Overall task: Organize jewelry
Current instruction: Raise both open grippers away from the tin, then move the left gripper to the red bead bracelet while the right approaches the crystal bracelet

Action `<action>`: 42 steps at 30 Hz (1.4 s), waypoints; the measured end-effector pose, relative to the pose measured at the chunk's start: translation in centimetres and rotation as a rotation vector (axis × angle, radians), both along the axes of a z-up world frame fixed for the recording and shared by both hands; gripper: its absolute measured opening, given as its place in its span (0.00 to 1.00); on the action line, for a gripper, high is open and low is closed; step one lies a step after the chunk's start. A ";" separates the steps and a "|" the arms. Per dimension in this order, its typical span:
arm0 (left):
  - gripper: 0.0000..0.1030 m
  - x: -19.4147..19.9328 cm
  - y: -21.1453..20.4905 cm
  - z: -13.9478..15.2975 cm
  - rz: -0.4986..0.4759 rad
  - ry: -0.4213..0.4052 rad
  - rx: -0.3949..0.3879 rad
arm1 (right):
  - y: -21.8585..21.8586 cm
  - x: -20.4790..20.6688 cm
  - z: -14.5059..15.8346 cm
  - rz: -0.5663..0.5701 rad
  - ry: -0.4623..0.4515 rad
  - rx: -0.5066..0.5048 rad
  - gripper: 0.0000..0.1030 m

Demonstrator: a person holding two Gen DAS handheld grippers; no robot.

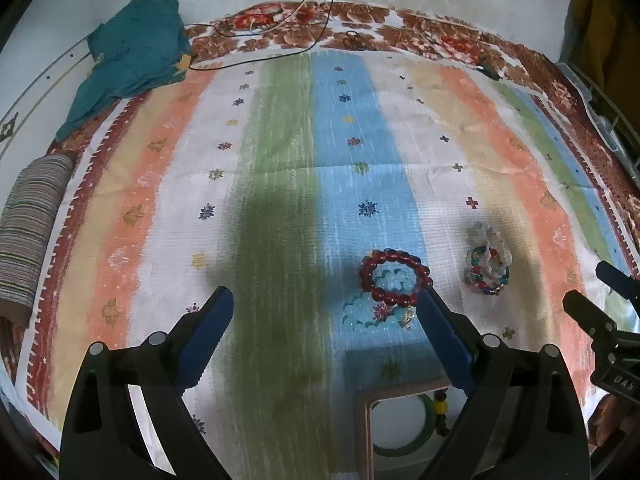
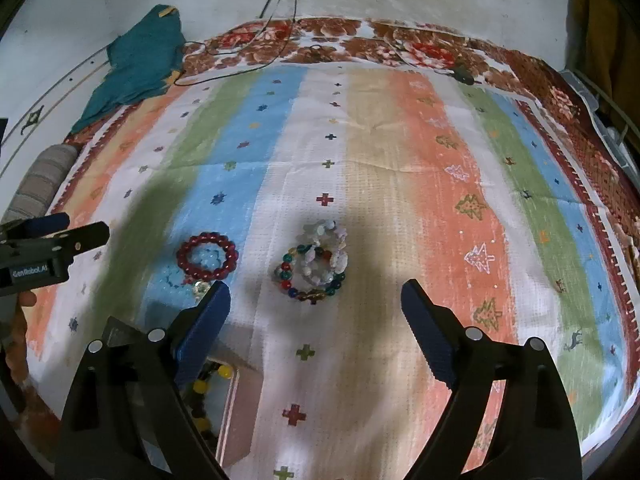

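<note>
Jewelry waits on a striped cloth (image 2: 360, 152) in green, blue, white, tan and orange bands. Nearest, at the bottom edge of both views, sits a shallow wooden-rimmed tray (image 1: 362, 420), holding a green bangle (image 1: 428, 428) and a string of yellow and dark beads (image 2: 202, 392).

Left gripper (image 1: 326, 310) hovers above the cloth with its blue-padded jaws spread wide and holding nothing. Right gripper (image 2: 316, 304) hangs likewise, jaws apart and empty.

Just beyond the tray lies a pale aqua bead bracelet (image 1: 360, 316) on the blue stripe, with a dark red bead bracelet (image 1: 396, 276) resting partly over it; the left gripper's right finger (image 1: 440, 340) crosses just beside them. To their right, well clear of the red ring, a multicoloured bead bracelet (image 2: 310, 276) and a translucent white bead bracelet (image 2: 326, 240) lie overlapped on the white stripe.

Farther back, a rolled striped fabric (image 1: 32, 232) sits at the left edge, a crumpled teal cloth (image 1: 132, 48) lies at the far left corner, and thin dark cables (image 1: 280, 28) trail over the brown floral border (image 1: 400, 28).
</note>
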State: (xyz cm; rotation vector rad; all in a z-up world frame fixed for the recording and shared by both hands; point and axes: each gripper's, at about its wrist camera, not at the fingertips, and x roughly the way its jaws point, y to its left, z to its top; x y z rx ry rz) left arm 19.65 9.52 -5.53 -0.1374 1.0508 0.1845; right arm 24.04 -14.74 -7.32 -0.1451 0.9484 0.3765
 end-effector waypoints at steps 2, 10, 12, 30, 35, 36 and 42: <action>0.88 0.4 0.1 -0.4 -0.003 0.013 -0.014 | -0.1 0.5 -0.3 -0.002 0.016 0.004 0.85; 0.88 2.4 -0.1 -2.3 -0.024 0.059 -0.027 | -0.3 2.0 -1.4 -0.015 0.059 0.001 0.85; 0.88 2.9 0.0 -2.8 -0.024 0.071 -0.032 | -0.3 2.3 -1.7 -0.016 0.070 -0.005 0.85; 0.84 5.8 -0.1 -6.0 -0.082 0.135 -0.057 | -0.3 5.9 -4.4 -0.067 0.125 -0.020 0.85; 0.80 6.4 -0.8 -6.6 -0.115 0.165 -0.031 | -0.5 6.7 -5.3 -0.089 0.132 -0.036 0.85; 0.80 6.5 -0.9 -6.6 -0.120 0.165 -0.030 | -0.5 6.9 -5.6 -0.091 0.137 -0.040 0.85; 0.72 7.3 -1.3 -7.5 -0.140 0.189 -0.025 | -0.4 8.1 -6.7 -0.104 0.163 -0.051 0.85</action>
